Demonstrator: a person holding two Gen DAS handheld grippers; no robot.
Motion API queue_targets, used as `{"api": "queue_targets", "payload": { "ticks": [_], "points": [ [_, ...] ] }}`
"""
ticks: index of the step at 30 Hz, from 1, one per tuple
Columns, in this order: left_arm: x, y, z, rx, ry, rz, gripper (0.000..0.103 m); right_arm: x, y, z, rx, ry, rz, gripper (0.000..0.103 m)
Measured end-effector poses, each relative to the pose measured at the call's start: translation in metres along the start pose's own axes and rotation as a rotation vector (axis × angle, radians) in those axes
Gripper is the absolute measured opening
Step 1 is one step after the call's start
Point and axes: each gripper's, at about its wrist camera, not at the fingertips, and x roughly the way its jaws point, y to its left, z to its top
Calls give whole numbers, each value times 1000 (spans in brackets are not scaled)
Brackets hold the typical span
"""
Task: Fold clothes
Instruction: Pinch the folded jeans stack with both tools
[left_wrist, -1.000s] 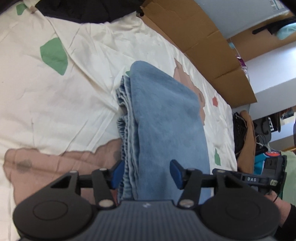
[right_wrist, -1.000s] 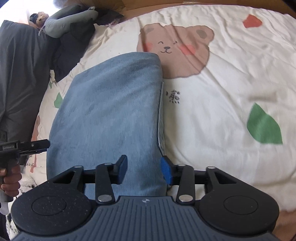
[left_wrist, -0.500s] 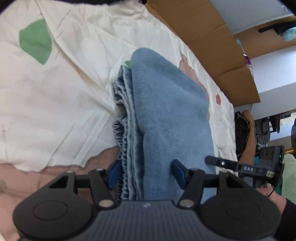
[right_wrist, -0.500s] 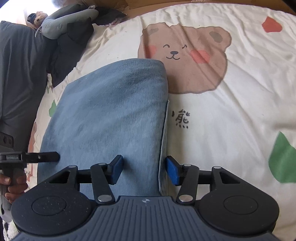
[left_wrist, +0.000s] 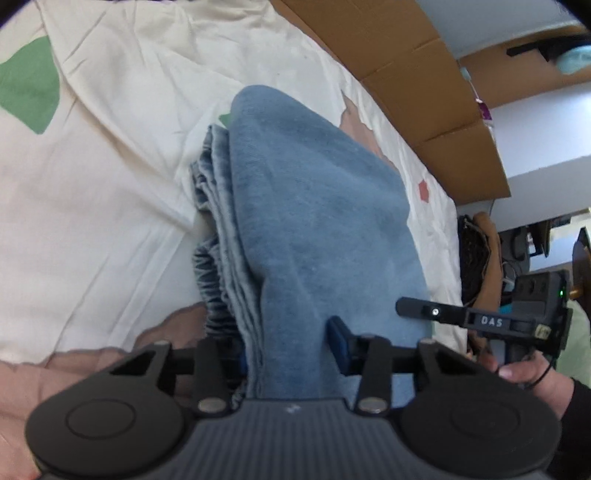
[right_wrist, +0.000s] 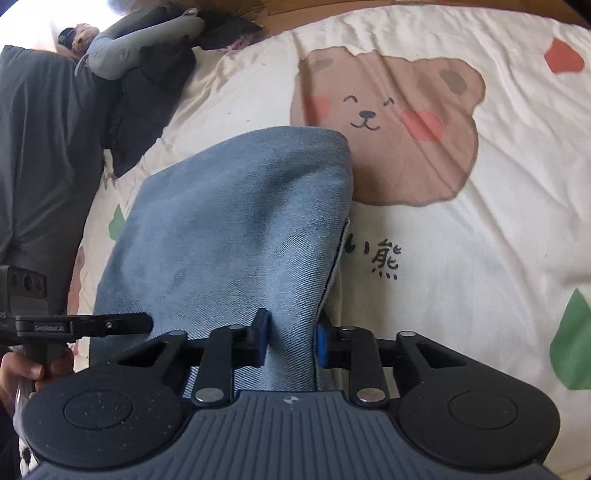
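Cream bear-print bedsheet (right_wrist: 461, 258) — folded blue jeans (right_wrist: 229, 229) on top — cardboard (left_wrist: 424, 85) behind

Right gripper (right_wrist: 291, 341): its 2 blue pads have just been closing and now press on a pinched fold of cloth between them.
Blue folded garment (right_wrist: 236, 229): denim-like cloth, it lies on the bed and reaches from the gripper up to the bear print; its near edge is raised into the gripper.
Bed sheet (right_wrist: 461, 266): cream, wrinkled, with a brown bear face (right_wrist: 388, 125), black characters (right_wrist: 384, 258), green and red patches.
Left gripper (right_wrist: 107, 325): a black finger comes in from the left edge and ends at the garment's left side; a hand (right_wrist: 26, 373) holds its handle.
Dark clothes (right_wrist: 48, 147): a grey and black pile at the upper left of the bed.
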Motion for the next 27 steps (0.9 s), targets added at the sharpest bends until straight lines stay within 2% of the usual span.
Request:
{"api": "queue_targets", "payload": {
  "ticks": [5,9,21,23,27],
  "points": [
    [2,-11,-1,25,-5,26,35,-13,2,7,-3,18,15,18],
    [13,-22,0,32,-2,20,35,-24,2,10,-36,18,-10,18],
    [54,-57,8,98,35,-34,35,-48,-43,17,-4,21,-98,18],
    [56,-60,8,115,45,-33,39,-46,-43,15,-23,28,-134,18],
    [52,-61,7,145,55,-6,57,-39,-35,14,-39,43,-199,19]
  ]
}}
